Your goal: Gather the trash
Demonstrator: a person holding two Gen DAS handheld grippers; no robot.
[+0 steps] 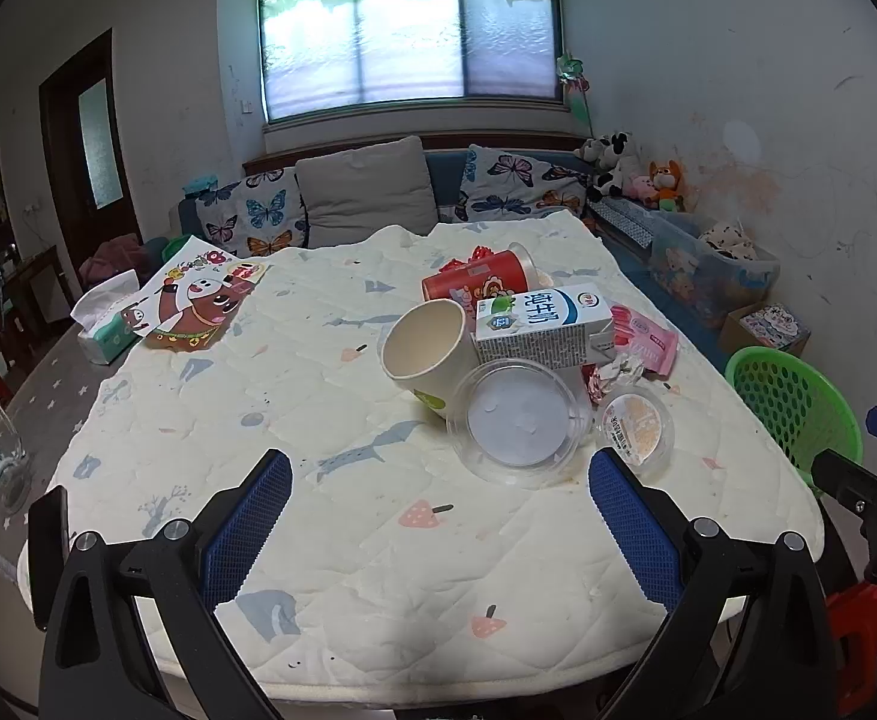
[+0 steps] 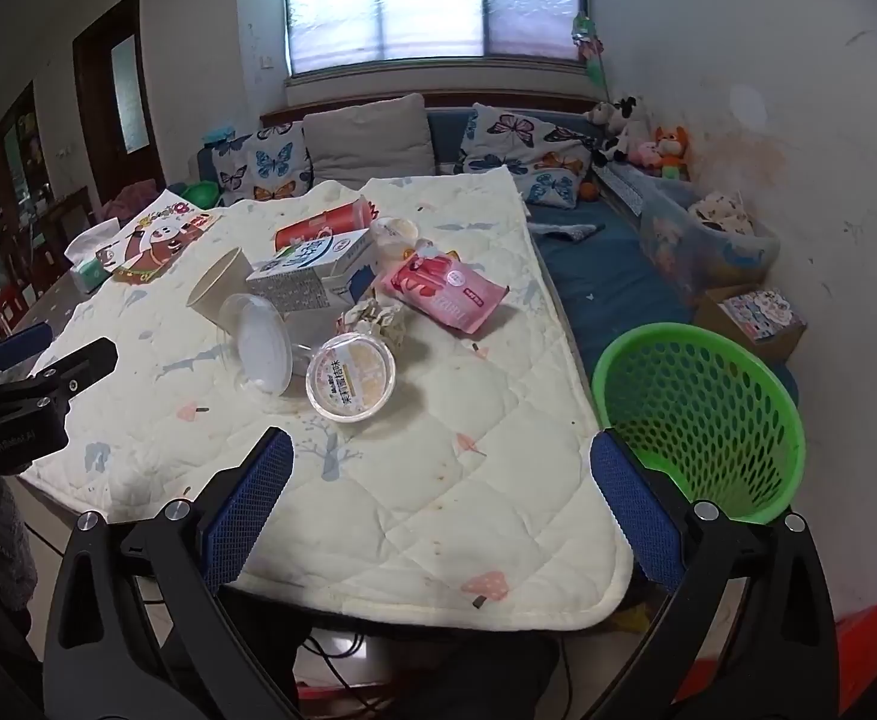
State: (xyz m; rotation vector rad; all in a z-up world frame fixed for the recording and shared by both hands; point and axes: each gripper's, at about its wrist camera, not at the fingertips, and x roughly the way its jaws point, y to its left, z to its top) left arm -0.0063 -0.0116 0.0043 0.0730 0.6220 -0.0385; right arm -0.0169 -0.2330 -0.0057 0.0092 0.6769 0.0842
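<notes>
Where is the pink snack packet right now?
The pink snack packet lies flat on the quilted table, on the far right edge of the trash pile, just right of the milk carton and behind the crumpled wrapper.

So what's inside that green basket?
Nothing that shows: the green basket looks empty, only its holey wall and floor visible. The right hand-held gripper finger hides its lowest near edge.
</notes>
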